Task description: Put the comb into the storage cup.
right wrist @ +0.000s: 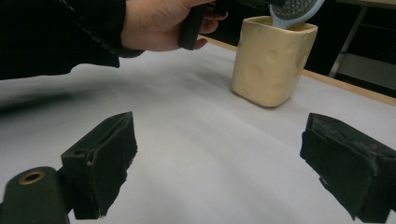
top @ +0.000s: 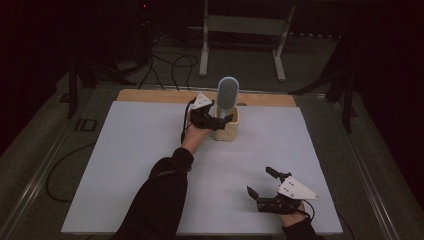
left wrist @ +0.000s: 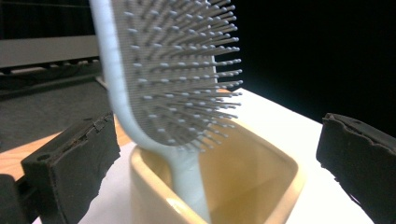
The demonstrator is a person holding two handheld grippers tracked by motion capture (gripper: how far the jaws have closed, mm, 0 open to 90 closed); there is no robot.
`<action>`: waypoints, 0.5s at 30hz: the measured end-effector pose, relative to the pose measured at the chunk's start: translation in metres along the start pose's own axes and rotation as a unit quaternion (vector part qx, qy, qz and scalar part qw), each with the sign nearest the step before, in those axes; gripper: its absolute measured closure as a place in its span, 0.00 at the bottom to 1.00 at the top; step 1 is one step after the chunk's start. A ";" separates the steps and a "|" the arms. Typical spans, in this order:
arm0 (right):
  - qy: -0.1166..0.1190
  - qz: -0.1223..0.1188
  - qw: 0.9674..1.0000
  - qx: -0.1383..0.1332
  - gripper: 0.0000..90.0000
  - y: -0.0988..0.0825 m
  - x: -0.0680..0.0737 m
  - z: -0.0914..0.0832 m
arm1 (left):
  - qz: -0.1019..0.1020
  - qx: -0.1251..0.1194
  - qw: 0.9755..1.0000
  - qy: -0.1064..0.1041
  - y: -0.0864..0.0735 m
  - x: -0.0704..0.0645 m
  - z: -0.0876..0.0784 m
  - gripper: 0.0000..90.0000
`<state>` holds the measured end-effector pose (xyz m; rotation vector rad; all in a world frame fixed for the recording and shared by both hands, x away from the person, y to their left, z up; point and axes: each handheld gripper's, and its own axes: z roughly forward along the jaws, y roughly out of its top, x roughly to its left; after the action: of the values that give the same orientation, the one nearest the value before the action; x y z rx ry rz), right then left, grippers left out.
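A pale blue hairbrush [top: 227, 95] stands head-up in a cream square cup [top: 227, 129] at the back middle of the white mat. My left gripper [top: 219, 120] is at the cup's left side, level with its rim. In the left gripper view the hairbrush [left wrist: 173, 70] leans in the cup [left wrist: 280, 186], bristles facing right, and my left gripper [left wrist: 219, 158] is open with both pads well apart from the handle. My right gripper [top: 260, 181] rests open near the mat's front right, nothing between its jaws [right wrist: 219, 163]. It faces the cup [right wrist: 271, 60] and the left hand [right wrist: 159, 28].
The white mat [top: 125, 165] covers most of the table, with a wooden strip [top: 150, 95] along the far edge. Behind the table stand a white metal frame [top: 205, 50] and loose cables [top: 170, 65] on the floor. A black sleeve [top: 160, 200] crosses the mat's front.
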<state>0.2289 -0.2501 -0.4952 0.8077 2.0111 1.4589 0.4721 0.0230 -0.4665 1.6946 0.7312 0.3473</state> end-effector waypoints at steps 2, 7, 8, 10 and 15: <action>0.000 0.001 1.000 0.001 0.11 0.000 0.000 0.000 | 0.002 -0.001 1.000 0.003 0.000 0.002 -0.001 0.00; 0.000 0.000 1.000 0.001 0.11 0.000 0.000 0.000 | -0.001 0.000 1.000 0.006 0.000 0.003 -0.004 0.00; 0.001 0.000 1.000 0.000 0.11 0.000 0.000 0.000 | -0.002 0.000 1.000 0.007 0.000 0.003 -0.005 0.00; 0.001 0.001 1.000 -0.001 0.11 0.000 0.000 0.000 | 0.002 0.000 1.000 0.005 0.000 0.003 -0.006 0.00; 0.001 0.001 1.000 0.000 0.11 0.000 0.000 0.001 | 0.014 0.008 1.000 -0.005 0.002 0.003 -0.009 0.00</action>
<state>0.2298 -0.2499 -0.4957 0.8088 2.0136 1.4611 0.4694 0.0317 -0.4623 1.7220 0.7059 0.3524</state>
